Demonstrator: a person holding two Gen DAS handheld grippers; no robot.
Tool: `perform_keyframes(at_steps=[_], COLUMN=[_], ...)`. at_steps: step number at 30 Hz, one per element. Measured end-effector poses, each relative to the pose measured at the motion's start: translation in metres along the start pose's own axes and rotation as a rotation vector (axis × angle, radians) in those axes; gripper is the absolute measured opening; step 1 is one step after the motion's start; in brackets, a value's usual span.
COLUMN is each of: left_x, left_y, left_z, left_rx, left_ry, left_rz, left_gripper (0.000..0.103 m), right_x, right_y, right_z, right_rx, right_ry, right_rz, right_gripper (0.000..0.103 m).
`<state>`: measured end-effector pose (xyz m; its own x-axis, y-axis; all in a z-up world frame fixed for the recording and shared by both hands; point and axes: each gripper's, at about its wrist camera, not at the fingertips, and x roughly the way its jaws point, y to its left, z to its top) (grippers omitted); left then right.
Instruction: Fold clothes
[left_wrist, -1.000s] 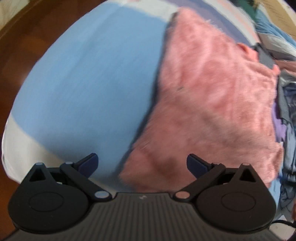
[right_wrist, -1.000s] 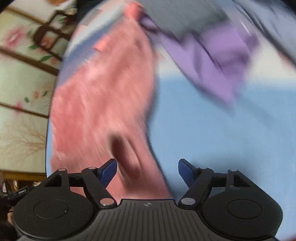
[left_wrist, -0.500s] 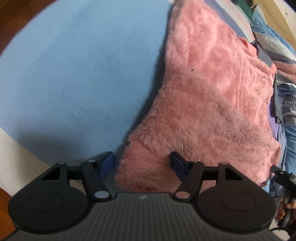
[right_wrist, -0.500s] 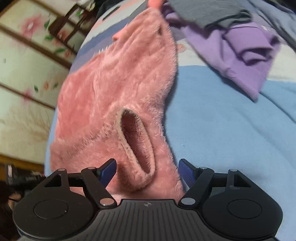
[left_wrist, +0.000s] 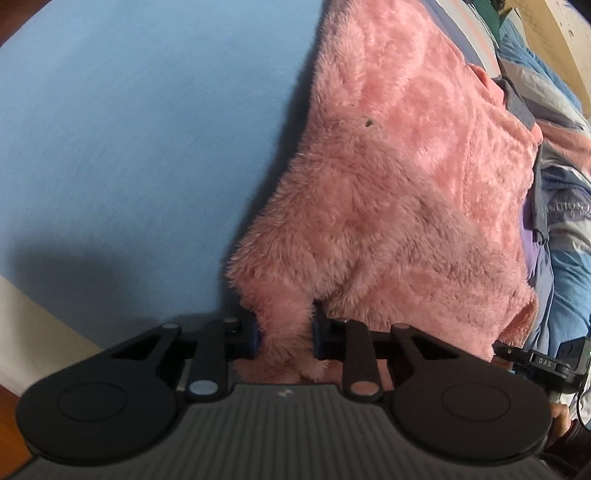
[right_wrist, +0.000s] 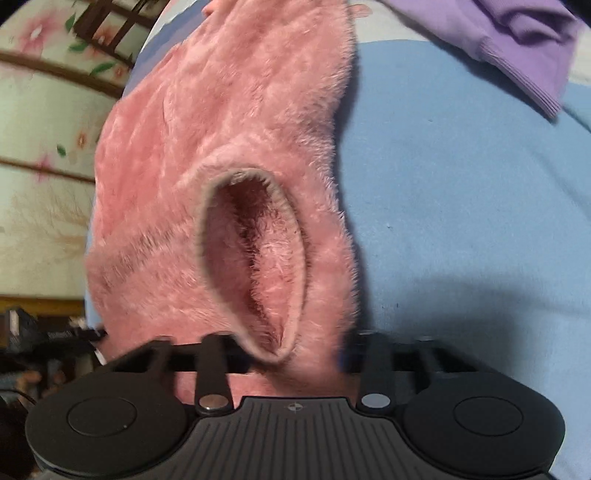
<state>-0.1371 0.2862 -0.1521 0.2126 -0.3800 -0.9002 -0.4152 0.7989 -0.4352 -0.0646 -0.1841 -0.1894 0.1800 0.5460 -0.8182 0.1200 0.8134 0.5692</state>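
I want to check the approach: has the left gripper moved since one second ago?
Yes. The left gripper came down toward the blue sheet, and its jaws are closing on the near edge of the pink fleece garment.

Both black grippers (left_wrist: 284, 338) (right_wrist: 291, 358) have ribbed grey bodies, blue-padded jaws, silver pivot screws.

The pink fleece garment (left_wrist: 399, 192) lies flat on the blue sheet (left_wrist: 140, 140). Its near corner is bunched upward; its cuff opening (right_wrist: 255, 266) gapes, showing the fuzzy interior.
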Motion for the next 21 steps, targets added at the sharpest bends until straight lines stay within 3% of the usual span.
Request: perform_keyframes(at_steps=[3, 10, 13, 17, 21], left_x=[-0.007, -0.031, -0.013, -0.045, -0.049], left_y=[-0.001, -0.003, -0.028, -0.063, -0.107], left_z=[-0.001, 0.000, 0.027, 0.058, 0.112], left_rx=[-0.016, -0.125, -0.133, -0.082, -0.014], left_ry=[-0.011, -0.067, -0.116, -0.195, -0.247], left_rz=[-0.010, -0.107, -0.149, -0.232, -0.259], left_gripper=[0.025, 0.018, 0.017, 0.017, 0.017], right_x=[-0.011, -0.039, -0.050, -0.057, -0.051], right_y=[-0.005, -0.025, -0.022, -0.005, 0.013], right_z=[-0.004, -0.020, -0.016, 0.005, 0.054], right_rx=[0.098, 0.410, 0.538, 0.674, 0.770], right_ry=[-0.028, -0.092, -0.123, -0.206, -0.285], right_rz=[0.036, 0.228, 0.335, 0.470, 0.573], right_gripper=[0.025, 0.023, 0.023, 0.022, 0.022])
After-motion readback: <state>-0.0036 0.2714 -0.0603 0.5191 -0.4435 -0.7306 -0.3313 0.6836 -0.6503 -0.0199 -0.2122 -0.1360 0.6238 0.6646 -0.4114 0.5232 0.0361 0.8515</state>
